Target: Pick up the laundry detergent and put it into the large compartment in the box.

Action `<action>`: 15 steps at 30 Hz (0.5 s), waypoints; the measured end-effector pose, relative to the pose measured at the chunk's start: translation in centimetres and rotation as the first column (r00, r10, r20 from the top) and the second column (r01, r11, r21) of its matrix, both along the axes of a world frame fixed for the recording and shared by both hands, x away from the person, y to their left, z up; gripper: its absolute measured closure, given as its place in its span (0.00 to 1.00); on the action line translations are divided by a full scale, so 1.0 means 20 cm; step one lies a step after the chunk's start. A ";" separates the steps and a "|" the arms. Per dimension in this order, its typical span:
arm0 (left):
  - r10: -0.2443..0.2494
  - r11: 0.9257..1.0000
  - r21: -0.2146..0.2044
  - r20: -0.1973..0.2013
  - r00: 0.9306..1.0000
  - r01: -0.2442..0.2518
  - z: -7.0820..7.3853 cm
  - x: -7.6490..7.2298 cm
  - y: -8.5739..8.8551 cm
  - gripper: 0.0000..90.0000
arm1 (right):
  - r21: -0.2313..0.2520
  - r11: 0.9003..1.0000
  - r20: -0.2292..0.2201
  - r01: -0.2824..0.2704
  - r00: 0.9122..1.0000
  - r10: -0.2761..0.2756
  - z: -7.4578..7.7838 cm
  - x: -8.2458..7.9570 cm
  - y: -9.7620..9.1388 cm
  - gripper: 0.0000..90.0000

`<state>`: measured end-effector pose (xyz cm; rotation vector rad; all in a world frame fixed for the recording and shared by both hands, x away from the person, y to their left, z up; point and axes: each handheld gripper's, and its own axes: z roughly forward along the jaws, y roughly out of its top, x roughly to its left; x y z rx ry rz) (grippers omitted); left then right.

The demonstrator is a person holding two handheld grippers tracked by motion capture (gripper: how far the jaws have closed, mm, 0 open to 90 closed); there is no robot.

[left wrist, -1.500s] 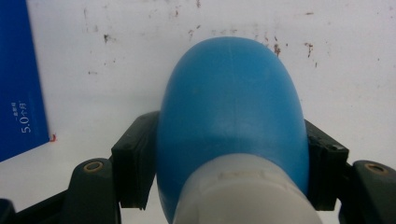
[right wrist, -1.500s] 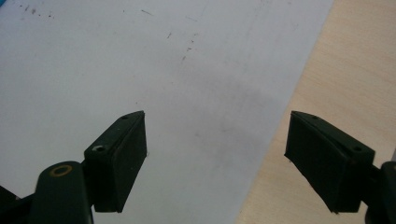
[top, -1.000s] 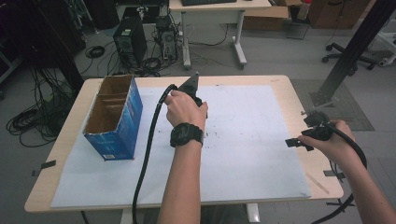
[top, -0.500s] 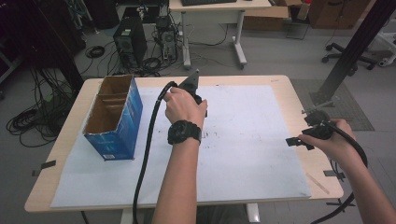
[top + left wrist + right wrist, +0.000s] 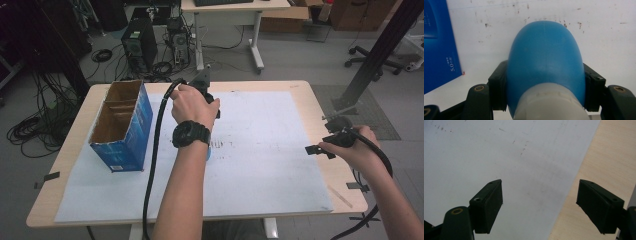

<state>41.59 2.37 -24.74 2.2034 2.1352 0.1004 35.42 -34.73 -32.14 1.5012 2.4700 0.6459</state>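
The left gripper (image 5: 544, 82) is clamped across the blue, rounded plastic bottle (image 5: 545, 62), white cap toward the camera, ready for carrying to the blue cardboard box (image 5: 122, 125) at 9 o'clock. The right gripper (image 5: 539, 202) idles at 3 o'clock, jaws apart.

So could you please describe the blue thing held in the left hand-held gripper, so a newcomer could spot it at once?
On the white sheet covering the wooden table, right of the open blue cardboard box, the left hand-held gripper clamps a smooth rounded blue object with a whitish end. It is domed and plain, whereas the box is printed and square-edged.
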 end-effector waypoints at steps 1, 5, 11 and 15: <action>0.000 1.000 0.000 0.000 1.000 0.000 0.00 0.00 0.00 0.42 | 0.000 1.000 0.000 0.000 1.000 0.000 0.00 0.00 0.00 0.23; -0.010 1.000 0.006 0.003 1.000 0.010 0.05 0.00 0.01 0.42 | -0.001 1.000 -0.003 0.000 1.000 0.000 0.01 0.01 0.01 0.23; -0.018 1.000 0.000 0.006 1.000 0.018 0.12 0.01 0.03 0.42 | -0.003 1.000 -0.003 0.001 1.000 -0.001 0.01 0.02 0.01 0.24; -0.022 1.000 0.004 0.006 1.000 0.022 0.15 0.02 0.03 0.42 | -0.003 1.000 -0.005 0.002 1.000 -0.002 0.02 0.03 0.02 0.24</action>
